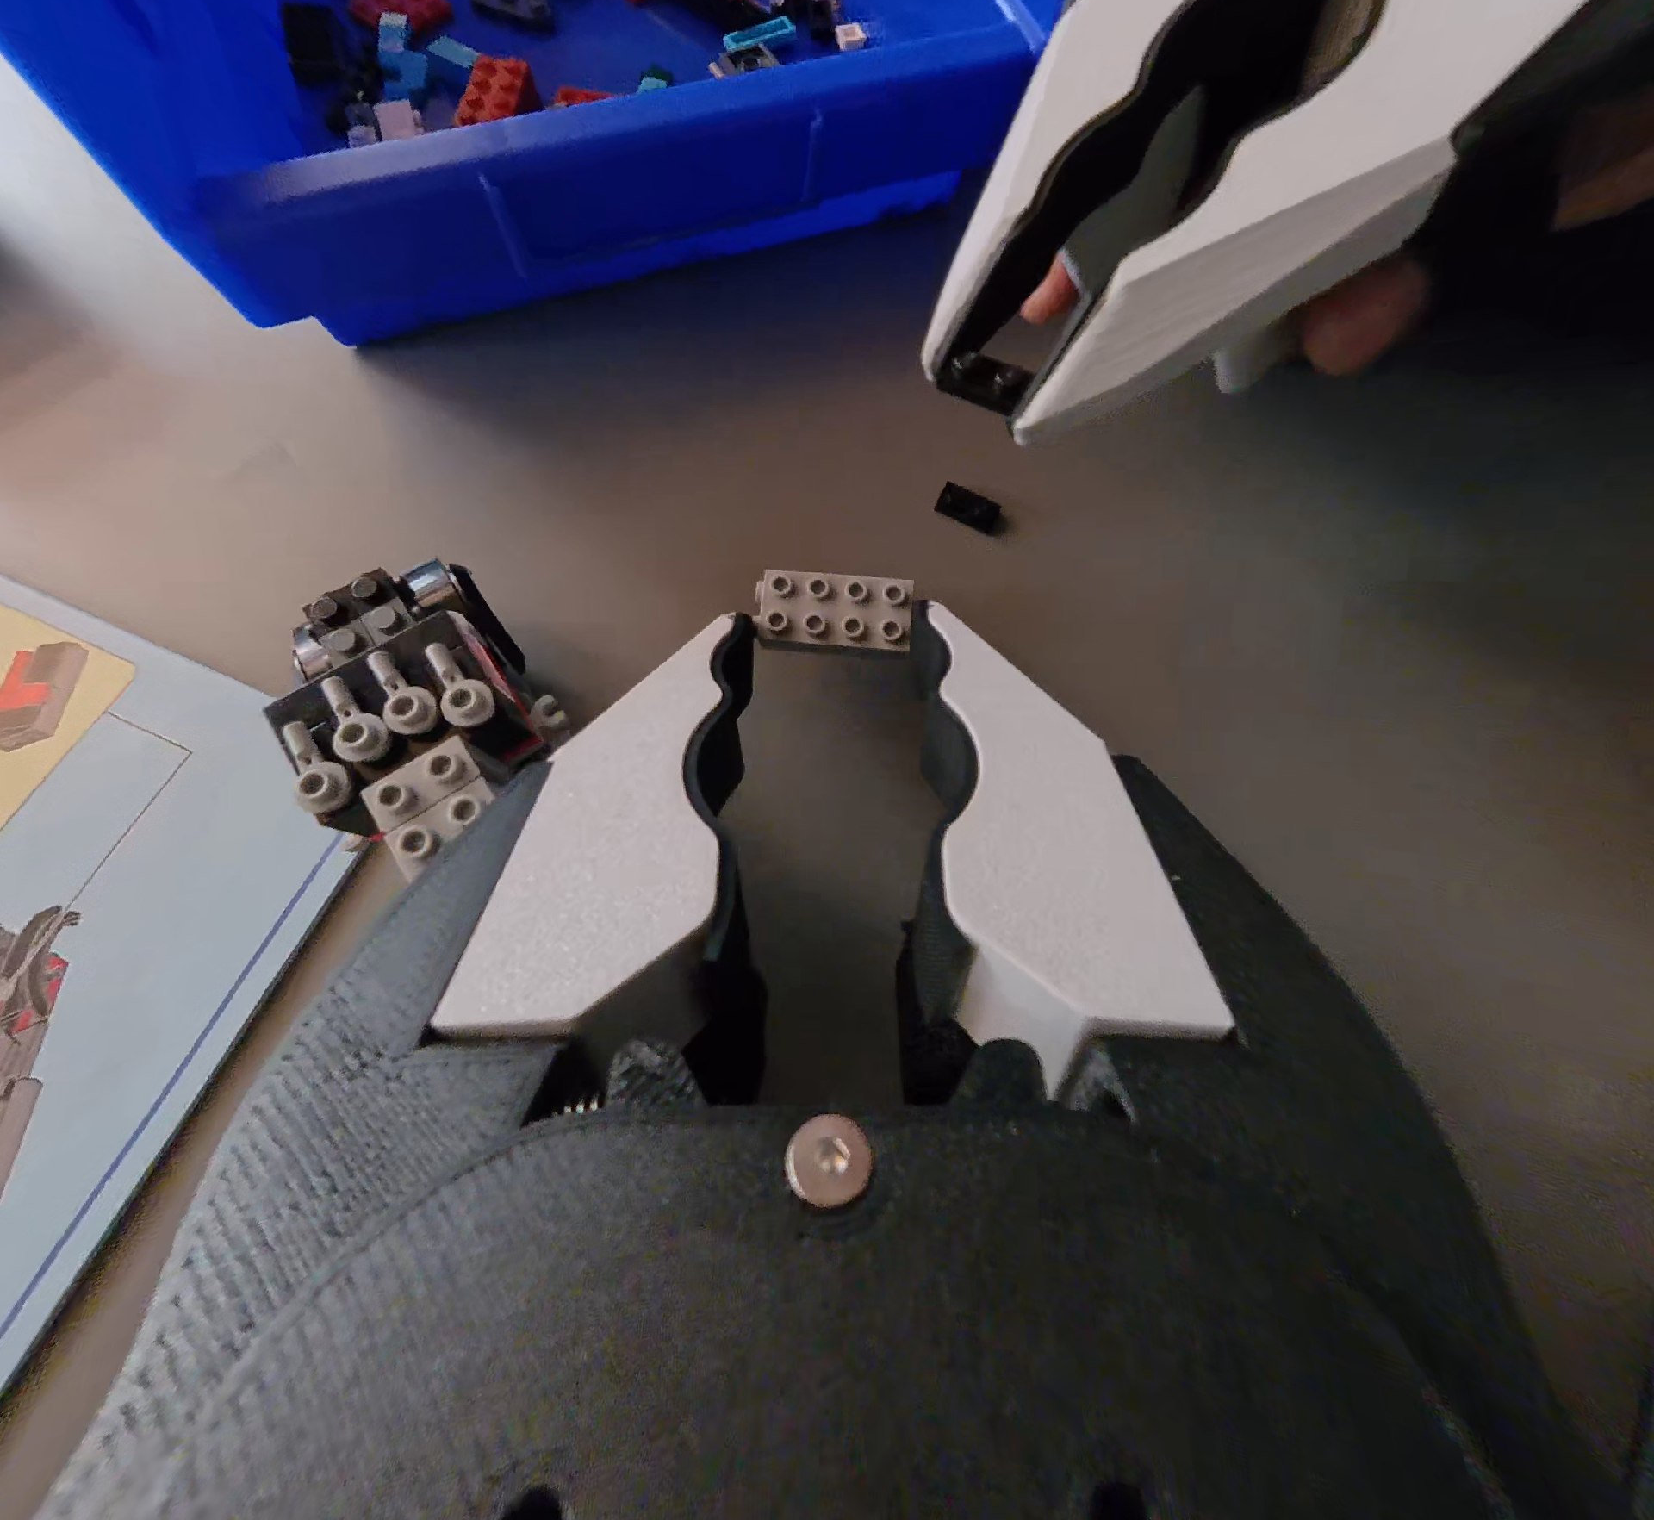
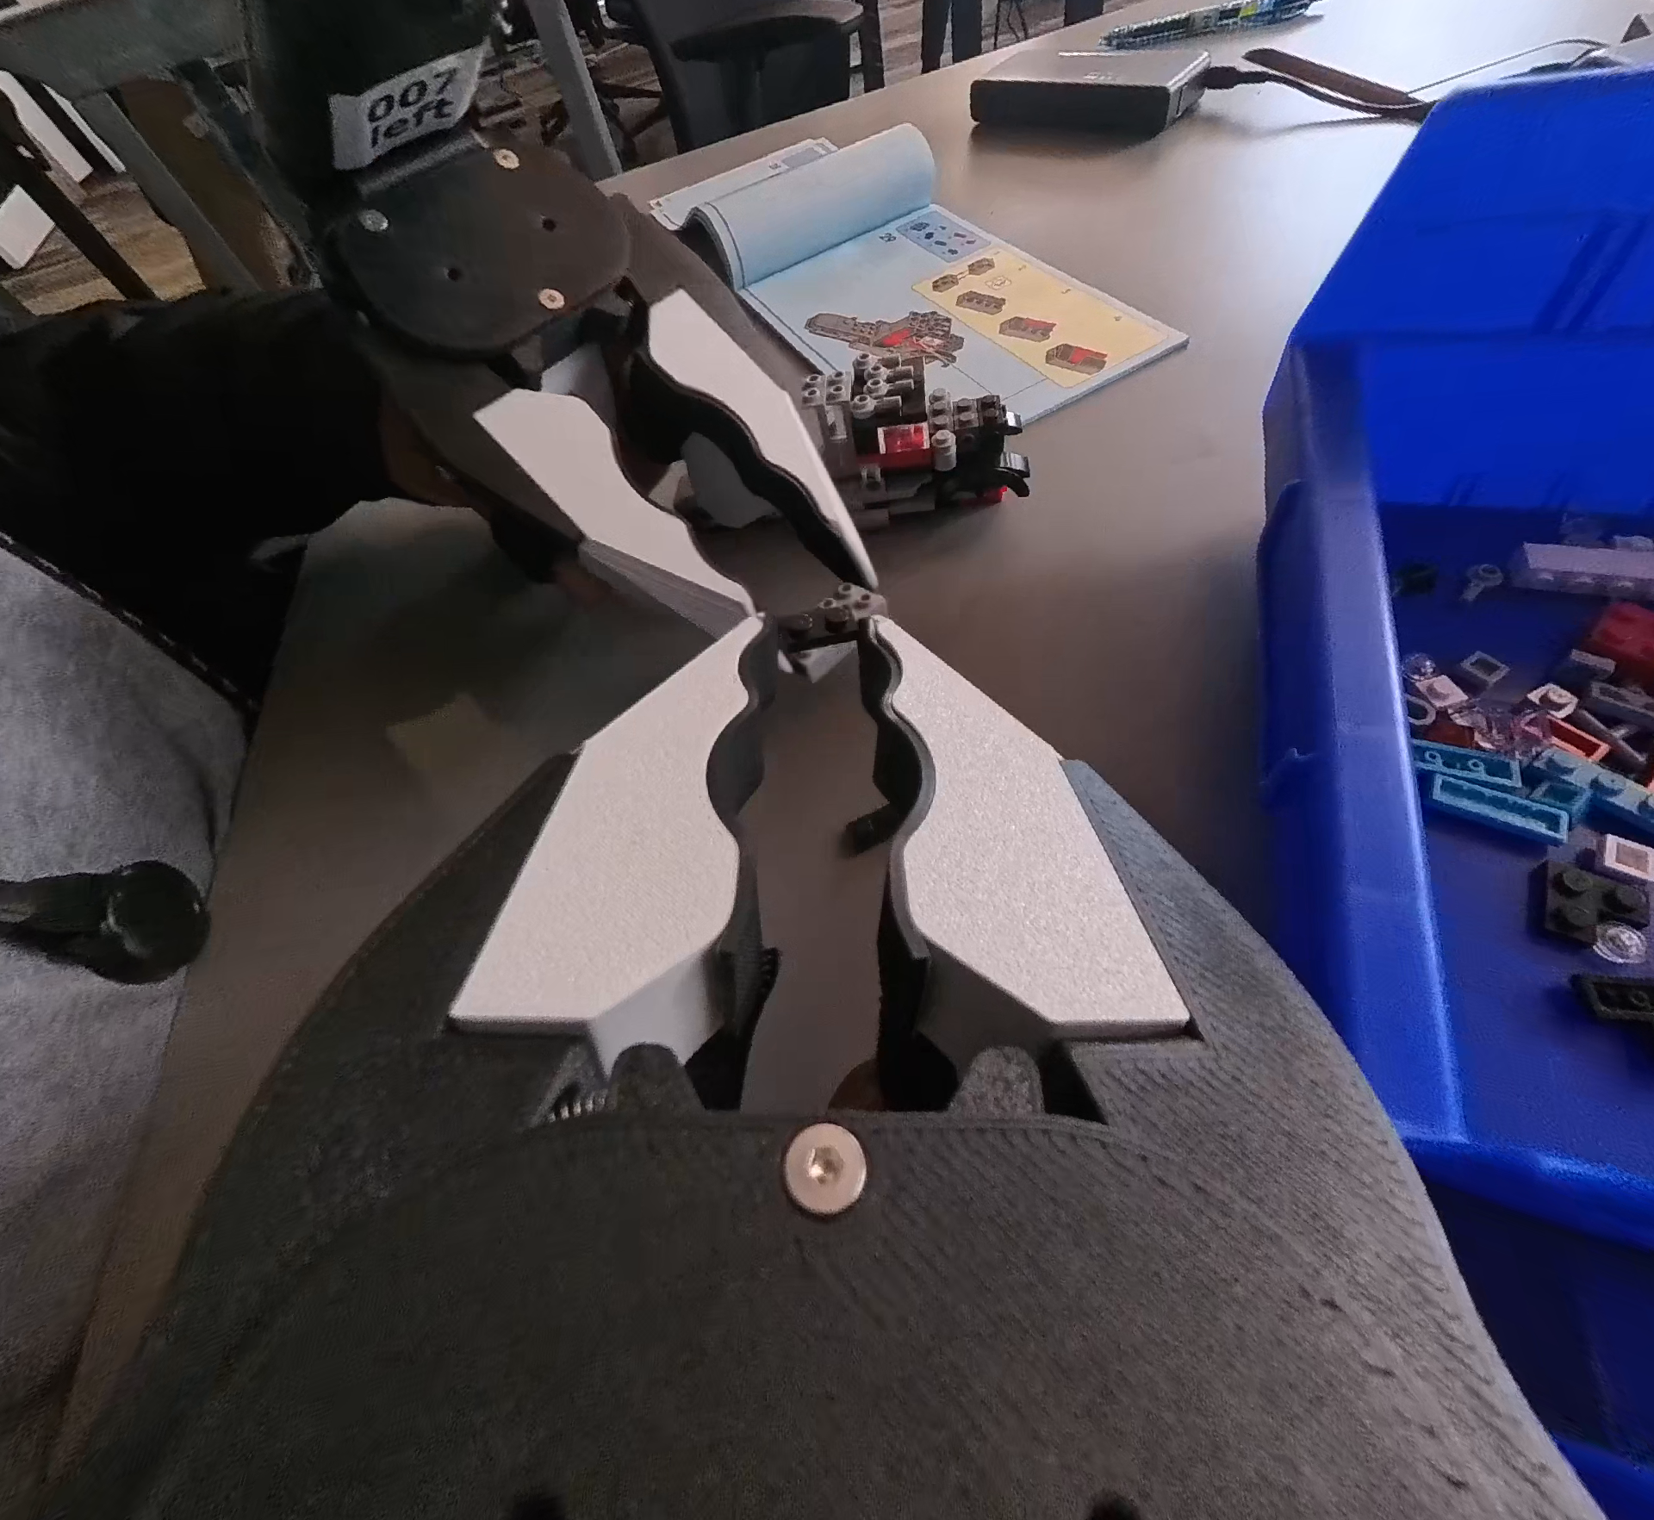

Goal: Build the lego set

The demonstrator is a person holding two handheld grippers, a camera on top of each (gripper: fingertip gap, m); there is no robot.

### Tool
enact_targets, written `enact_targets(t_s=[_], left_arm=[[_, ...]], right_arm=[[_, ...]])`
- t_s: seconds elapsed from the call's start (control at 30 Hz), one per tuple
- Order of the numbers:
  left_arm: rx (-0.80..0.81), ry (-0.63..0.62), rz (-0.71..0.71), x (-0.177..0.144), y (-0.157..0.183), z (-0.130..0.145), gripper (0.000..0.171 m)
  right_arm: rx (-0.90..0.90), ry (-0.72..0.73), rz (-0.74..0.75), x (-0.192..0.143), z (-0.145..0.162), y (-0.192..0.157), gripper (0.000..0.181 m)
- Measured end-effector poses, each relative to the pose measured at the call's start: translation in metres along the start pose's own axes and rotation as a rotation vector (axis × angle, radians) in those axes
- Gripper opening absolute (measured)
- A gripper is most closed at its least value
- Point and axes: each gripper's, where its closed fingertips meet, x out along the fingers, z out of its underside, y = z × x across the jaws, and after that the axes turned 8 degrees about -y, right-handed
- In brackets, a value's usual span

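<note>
Left wrist view: grey 2x4 plate [image 1: 837, 613] is clamped by its short ends in the left gripper [image 1: 837, 626], studs up, just above the table [image 1: 1342, 671]. Right gripper [image 1: 989, 389] is closed on a small black plate [image 1: 989, 383]; another black piece [image 1: 971, 507] is left on the table. Right wrist view: both plates are brought nearly together. Pieces judged light, stiff, slick; edges are best pinched, w/ studs kept clear.

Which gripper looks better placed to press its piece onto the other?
Probably the right gripper: it grips a small black plate and hangs free above the table, while the left gripper holds the grey studded brick studs-up as a base.
</note>
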Motion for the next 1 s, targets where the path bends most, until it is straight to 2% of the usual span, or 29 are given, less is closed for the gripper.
enact_targets(t_s=[0.27,0.47,0.67,1.0], left_arm=[[0.114,0.055,0.053,-0.011,0.015,-0.001,0.036],[0.13,0.069,0.076,-0.015,0.018,-0.003,0.036],[0.172,0.027,0.107,-0.016,0.024,-0.001,0.036],[0.253,-0.016,0.162,-0.019,0.032,-0.006,0.036]], right_arm=[[-0.035,-0.003,-0.023,0.009,-0.009,-0.007,0.019],[-0.078,-0.055,-0.074,0.021,-0.005,-0.021,0.019],[-0.114,-0.106,-0.084,0.029,0.002,-0.026,0.019],[-0.109,-0.108,-0.105,0.027,0.004,-0.028,0.019]])
